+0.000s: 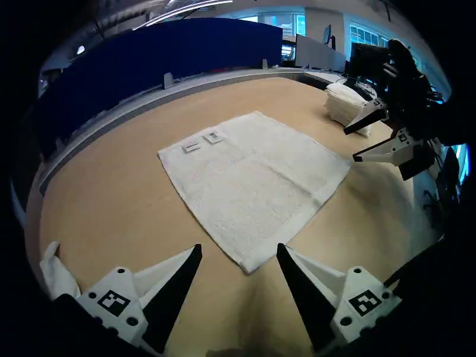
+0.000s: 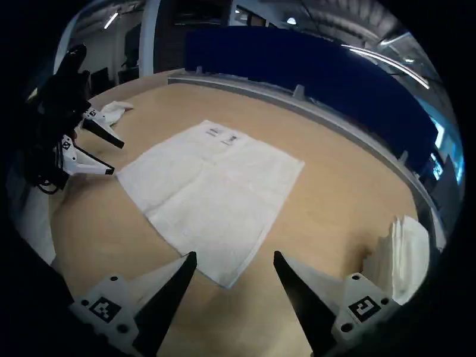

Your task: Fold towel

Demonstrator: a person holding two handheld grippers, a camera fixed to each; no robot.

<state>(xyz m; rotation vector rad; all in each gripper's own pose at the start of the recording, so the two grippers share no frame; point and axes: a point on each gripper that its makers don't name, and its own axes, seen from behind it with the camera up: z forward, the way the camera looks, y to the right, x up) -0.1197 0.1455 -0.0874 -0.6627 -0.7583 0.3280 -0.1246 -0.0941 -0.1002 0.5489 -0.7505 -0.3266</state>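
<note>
Left gripper (image 1: pixel 238 246): we see its two fingers spread wide with nothing between the pads. In the right gripper view it sits off to the left, beyond the towel's far-left corner, and looks just as wide.

Right gripper (image 2: pixel 234 253): its fingers are also spread wide and hold nothing. In the left gripper view (image 1: pixel 350 146) we find it to the right, just past the towel's right corner, fingers parted and pointing toward the cloth.

Towel (image 1: pixel 253 178): white, spread flat in a single layer on the table, and lying between the two grippers. One corner shows in the gap between the left gripper's fingers, and the opposite corner (image 2: pixel 226 284) shows in the gap between the right gripper's fingers. We cannot tell whether either gripper touches it.

Labels (image 1: pixel 202 143): two small tags on the towel, at the edge farthest ahead of both grippers.

Table (image 1: pixel 107 196): pale wood, running ahead of both grippers beneath the towel.

Stack of folded towels (image 2: pixel 404 256): white, just beside the right gripper's right finger and well apart from the spread towel.

Crumpled cloth (image 1: pixel 53 273): white, just outside the left gripper's left finger.

Blue partition (image 1: pixel 160 53): stands along the table's far edge, well ahead of both grippers.
</note>
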